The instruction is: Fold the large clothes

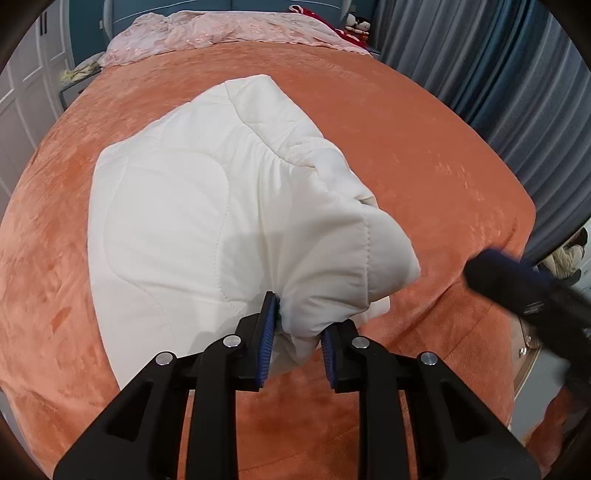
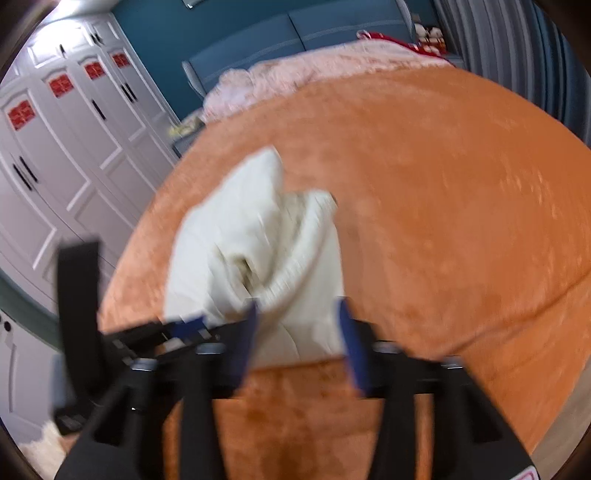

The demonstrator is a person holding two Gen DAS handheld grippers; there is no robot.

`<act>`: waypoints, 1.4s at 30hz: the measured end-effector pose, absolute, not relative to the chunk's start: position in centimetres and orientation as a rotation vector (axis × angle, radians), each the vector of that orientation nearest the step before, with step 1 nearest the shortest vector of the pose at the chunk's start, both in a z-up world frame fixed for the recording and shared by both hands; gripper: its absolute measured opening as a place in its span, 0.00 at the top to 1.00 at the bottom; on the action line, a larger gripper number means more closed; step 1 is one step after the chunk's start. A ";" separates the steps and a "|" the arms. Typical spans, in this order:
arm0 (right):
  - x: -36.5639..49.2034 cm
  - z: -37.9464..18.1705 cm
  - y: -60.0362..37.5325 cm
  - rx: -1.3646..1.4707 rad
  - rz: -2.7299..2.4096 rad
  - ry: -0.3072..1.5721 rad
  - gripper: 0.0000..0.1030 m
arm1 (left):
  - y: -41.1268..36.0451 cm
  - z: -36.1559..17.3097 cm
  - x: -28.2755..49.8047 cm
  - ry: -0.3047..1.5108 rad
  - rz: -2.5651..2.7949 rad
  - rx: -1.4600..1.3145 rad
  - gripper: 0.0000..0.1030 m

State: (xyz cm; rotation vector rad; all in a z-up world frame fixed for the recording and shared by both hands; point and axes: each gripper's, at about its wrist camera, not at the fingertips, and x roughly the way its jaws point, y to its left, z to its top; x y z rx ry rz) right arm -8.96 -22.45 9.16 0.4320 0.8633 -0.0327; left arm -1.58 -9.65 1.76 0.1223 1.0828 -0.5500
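White quilted padded garment [image 1: 229, 206] lies on the orange plush-covered bed [image 1: 424, 155], nearer its left side. Pink crumpled blanket [image 1: 236, 33] lies behind it at the bed's far end. Left tongs [image 1: 295, 332] at the garment's near edge; right tongs [image 2: 297, 332] just before it.

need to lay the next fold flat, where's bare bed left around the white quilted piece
Bare orange bedspread lies between the white quilted garment and the blue curtains, and between it and the pink blanket. The near edge is crowded: left gripper pinching fabric, right gripper open beside it.
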 end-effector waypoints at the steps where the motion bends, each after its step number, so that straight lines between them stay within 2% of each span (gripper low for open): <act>1: -8.7 9.7 -22.2 0.422 -0.021 0.846 0.46 | -9.5 1.8 -1.6 1.084 -0.544 0.120 0.75; 2: -8.2 9.9 -22.1 0.410 -0.009 0.842 0.46 | -9.4 2.0 -1.7 1.082 -0.540 0.118 0.74; 5: -7.1 10.1 -21.1 0.400 0.029 0.844 0.46 | -8.5 2.7 -2.0 1.086 -0.532 0.091 0.58; 7: -6.5 10.3 -20.6 0.421 0.066 0.855 0.46 | -7.4 3.2 -2.5 1.082 -0.520 0.065 0.29; 13: -3.9 9.7 -19.6 0.452 0.105 0.898 0.44 | -2.7 2.3 -3.1 1.115 -0.421 0.028 0.20; 22: -1.2 7.8 -17.9 0.388 0.097 0.961 0.45 | 1.7 -3.9 -2.1 1.224 -0.235 0.072 0.20; 24: -0.8 7.5 -17.5 0.348 0.083 0.977 0.61 | 2.0 -4.7 -1.7 1.237 -0.224 0.073 0.20; 25: -0.7 7.5 -17.4 0.324 0.080 0.981 0.76 | 2.1 -5.0 -1.6 1.244 -0.215 0.072 0.22; 26: -0.8 7.6 -17.4 0.323 0.092 0.981 0.83 | 2.4 -5.3 -1.3 1.247 -0.201 0.065 0.25; 27: -1.1 7.9 -17.7 0.338 0.107 0.973 0.86 | 2.7 -5.4 -1.2 1.247 -0.192 0.057 0.32; 28: -1.8 8.4 -18.0 0.354 0.118 0.953 0.87 | 3.2 -5.4 -1.0 1.246 -0.175 0.045 0.40; 33: -5.7 9.2 -20.1 0.359 0.043 0.901 0.88 | 4.1 -4.9 -0.6 1.222 -0.210 -0.016 0.44; 36: -7.1 6.6 -21.8 0.373 -0.031 0.959 0.88 | 2.8 -5.0 -0.6 1.222 -0.237 0.011 0.55; 42: -8.2 1.7 -23.1 0.432 -0.088 1.041 0.88 | 2.3 -6.0 0.0 1.243 -0.234 0.045 0.56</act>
